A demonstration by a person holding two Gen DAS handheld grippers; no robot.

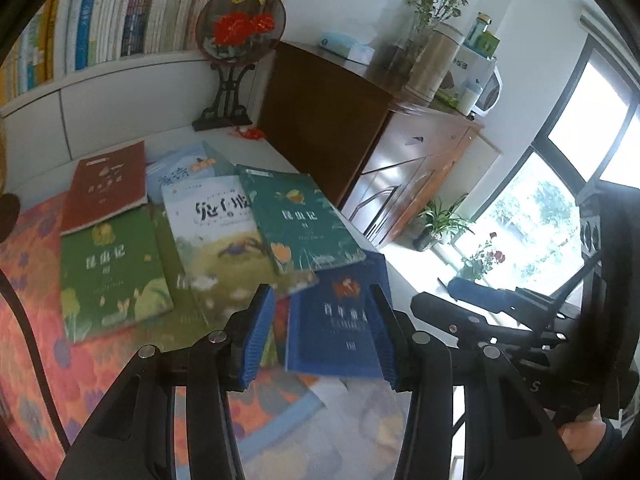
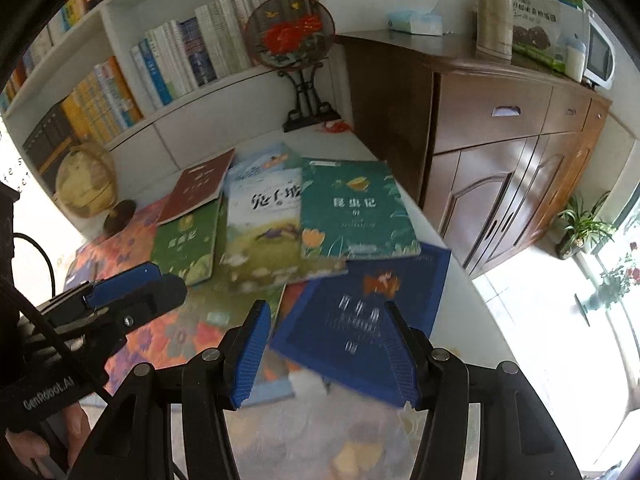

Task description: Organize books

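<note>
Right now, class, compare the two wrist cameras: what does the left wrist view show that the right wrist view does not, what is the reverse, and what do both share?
Only the left wrist view shows the window panes and the right gripper from the side.

Only the right wrist view shows the globe and the left gripper from the side.

Both share the scattered books, including the blue book and teal book, the round floral fan stand, the bookshelf and the wooden cabinet.

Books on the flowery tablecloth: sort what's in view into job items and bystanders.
Job items:
dark blue book
teal flower-cover book
pale meadow-cover book
green leafy book
maroon book

Bystanders:
round red-flower fan on black stand
yellowish globe
brown wooden cabinet
</note>
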